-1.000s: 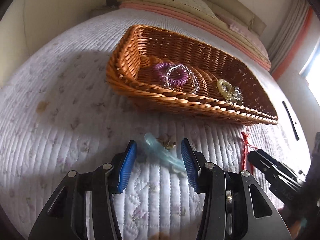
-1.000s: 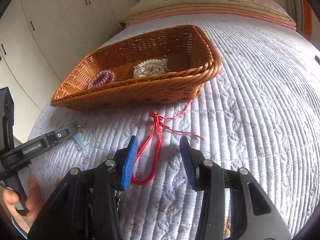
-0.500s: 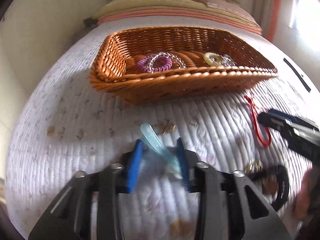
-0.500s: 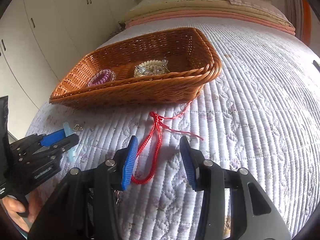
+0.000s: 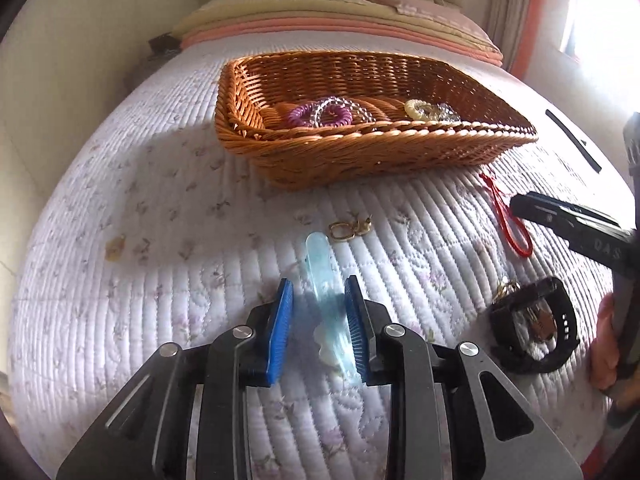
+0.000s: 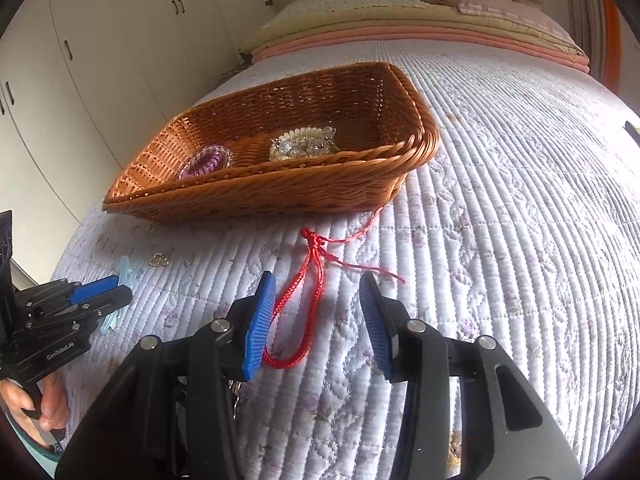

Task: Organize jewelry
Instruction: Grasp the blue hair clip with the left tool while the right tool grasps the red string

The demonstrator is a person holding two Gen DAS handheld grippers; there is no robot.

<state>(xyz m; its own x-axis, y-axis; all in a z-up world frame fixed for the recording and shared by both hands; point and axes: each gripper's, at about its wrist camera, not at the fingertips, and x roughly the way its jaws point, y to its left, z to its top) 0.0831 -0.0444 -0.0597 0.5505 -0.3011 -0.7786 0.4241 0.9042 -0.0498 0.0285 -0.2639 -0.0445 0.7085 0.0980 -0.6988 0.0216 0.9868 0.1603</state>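
Note:
A pale blue translucent hair clip [image 5: 326, 300] lies on the quilt between the pads of my left gripper [image 5: 316, 280]. The right pad rests against it and a gap shows on the left side, so the jaws stand open but narrow. A small gold ring charm [image 5: 344, 230] sits just beyond the clip's tip. My right gripper [image 6: 318, 280] is open over a red braided cord [image 6: 308, 280], whose loop lies by the left pad. The wicker basket [image 5: 360, 132] farther back holds a purple coil tie [image 5: 320, 114] and a cream coil with clear beads [image 5: 424, 110].
A black watch-like strap [image 5: 536, 332] lies on the quilt right of my left gripper. A thin black stick [image 5: 572, 140] lies past the basket's right end. Stacked pillows [image 5: 320, 12] close the far end, and white wardrobe doors [image 6: 80, 60] stand along the left.
My left gripper narrowed its jaws around the blue clip, rolled and shifted, so the basket now looks level. The right gripper and the red cord stayed put.

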